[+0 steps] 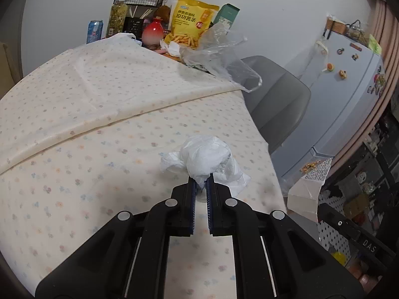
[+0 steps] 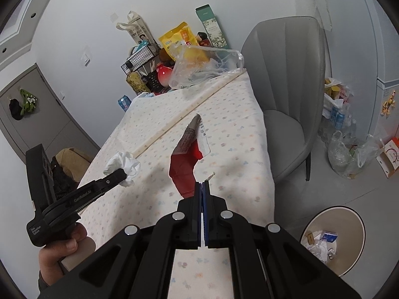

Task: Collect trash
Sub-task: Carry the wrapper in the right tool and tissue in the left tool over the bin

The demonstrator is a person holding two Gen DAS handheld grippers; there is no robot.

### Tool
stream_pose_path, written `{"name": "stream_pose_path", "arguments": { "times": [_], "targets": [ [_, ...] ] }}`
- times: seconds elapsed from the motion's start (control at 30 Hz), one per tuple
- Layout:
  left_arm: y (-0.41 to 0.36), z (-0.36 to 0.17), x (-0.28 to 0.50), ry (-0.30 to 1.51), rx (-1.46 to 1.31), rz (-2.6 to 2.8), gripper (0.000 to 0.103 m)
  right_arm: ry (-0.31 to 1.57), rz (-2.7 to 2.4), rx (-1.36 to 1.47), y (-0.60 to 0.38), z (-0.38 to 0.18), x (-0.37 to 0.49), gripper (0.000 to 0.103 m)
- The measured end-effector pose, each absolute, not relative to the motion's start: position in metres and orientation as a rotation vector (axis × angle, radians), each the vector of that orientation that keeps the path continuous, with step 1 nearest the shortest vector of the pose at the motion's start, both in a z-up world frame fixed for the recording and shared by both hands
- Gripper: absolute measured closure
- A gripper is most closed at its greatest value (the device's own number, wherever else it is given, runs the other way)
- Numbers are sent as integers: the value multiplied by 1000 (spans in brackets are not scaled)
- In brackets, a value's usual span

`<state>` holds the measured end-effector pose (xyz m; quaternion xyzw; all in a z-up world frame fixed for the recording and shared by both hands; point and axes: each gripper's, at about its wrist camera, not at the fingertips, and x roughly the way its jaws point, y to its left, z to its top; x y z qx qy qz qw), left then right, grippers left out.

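Note:
My left gripper (image 1: 201,183) is shut on a crumpled white tissue (image 1: 204,158) and holds it above the flowered tablecloth (image 1: 87,149). The right wrist view shows it at the left (image 2: 126,173) with the tissue (image 2: 123,163) in its fingers. My right gripper (image 2: 202,183) is shut on a torn red and white wrapper (image 2: 188,149) with printed text, held above the table. The same wrapper shows at the right edge of the left wrist view (image 1: 309,186). A clear plastic bag (image 1: 219,54) lies at the far end of the table.
A round trash bin (image 2: 334,239) with scraps inside stands on the floor at the right. A grey chair (image 2: 284,94) stands beside the table. A yellow snack bag (image 1: 190,22), bottle, can and wire basket crowd the far end. Bags of rubbish (image 2: 346,149) lie by the fridge (image 1: 344,99).

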<state>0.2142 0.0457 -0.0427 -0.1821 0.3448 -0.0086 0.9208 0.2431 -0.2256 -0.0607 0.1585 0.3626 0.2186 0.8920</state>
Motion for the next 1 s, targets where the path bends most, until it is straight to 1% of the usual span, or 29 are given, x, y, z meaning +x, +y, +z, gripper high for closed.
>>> {"name": "stream_pose_path", "arguments": {
  "times": [0.53,1.0],
  "targets": [
    [-19,-26,200,694,-322,-148,95,702,359,370,-288,-50,216,101],
    [-87,-37,217,746,-247,-233,95,723,263,436,-352,-76,210,101]
  ]
}}
